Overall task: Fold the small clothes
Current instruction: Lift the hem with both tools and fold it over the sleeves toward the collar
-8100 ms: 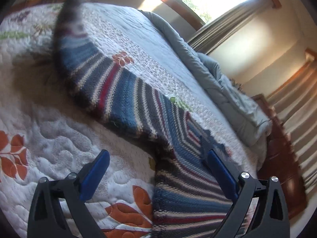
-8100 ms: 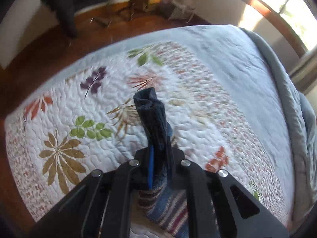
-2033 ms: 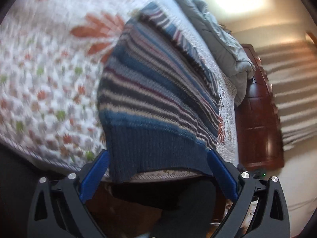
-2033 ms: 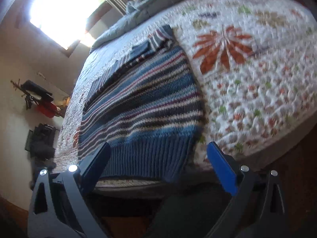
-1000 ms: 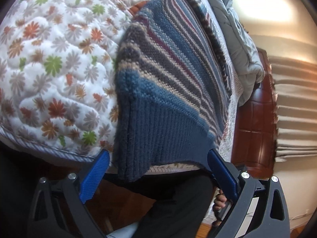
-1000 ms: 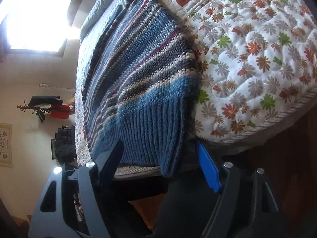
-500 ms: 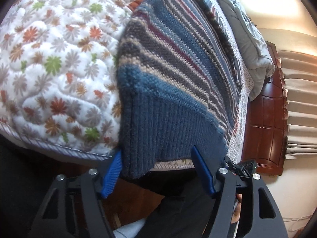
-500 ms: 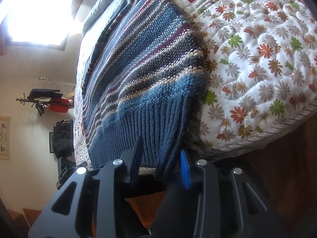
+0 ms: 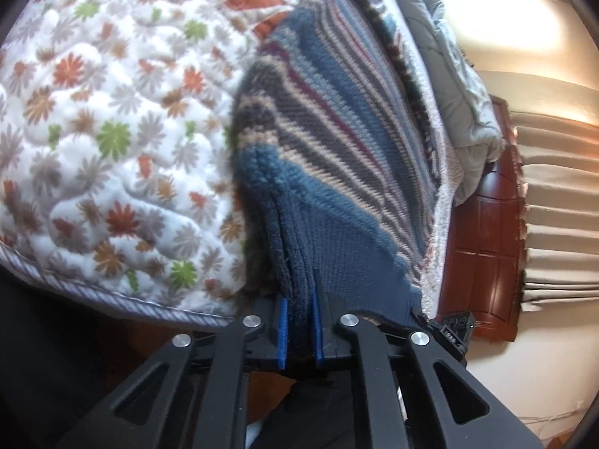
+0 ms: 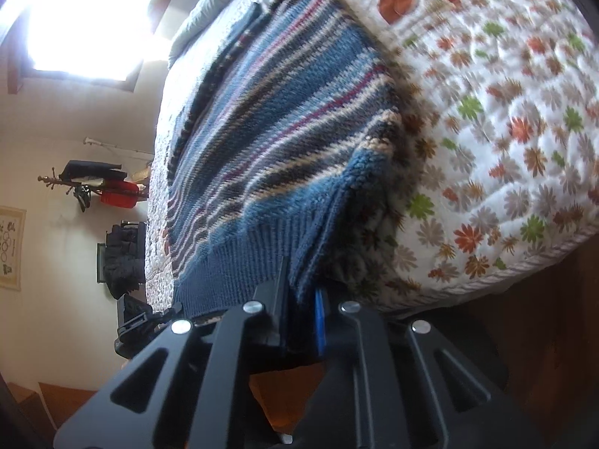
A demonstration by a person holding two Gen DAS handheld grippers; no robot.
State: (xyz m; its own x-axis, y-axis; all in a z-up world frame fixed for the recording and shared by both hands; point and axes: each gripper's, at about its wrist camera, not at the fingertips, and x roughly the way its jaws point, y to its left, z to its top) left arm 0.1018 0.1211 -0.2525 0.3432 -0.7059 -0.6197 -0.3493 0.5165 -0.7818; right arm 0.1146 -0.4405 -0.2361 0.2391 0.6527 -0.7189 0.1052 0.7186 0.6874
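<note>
Sunlit bedroom, with a quilt (image 9: 112, 142) in small flower print covering the bed. On it lies a striped knit sweater (image 9: 337, 142), stretched away from the fingers toward the far side, its dark blue ribbed hem hanging at the near edge. The left gripper (image 9: 298, 331) has just closed its fingers on one hem corner, knit bunched between the blue pads. The right gripper (image 10: 301, 318) has done likewise at the other corner, wool pinched between its fingers. Beyond the sweater, past both grippers, a grey duvet (image 9: 460, 86) is heaped near a wooden chest (image 9: 483, 247); a window (image 10: 86, 18) glares in the right view.

Judging by this, the sleeves look already tucked in along the body, and the hem grasp is made. Left to do: carry the hem up over the body toward the collar, then flatten.
</note>
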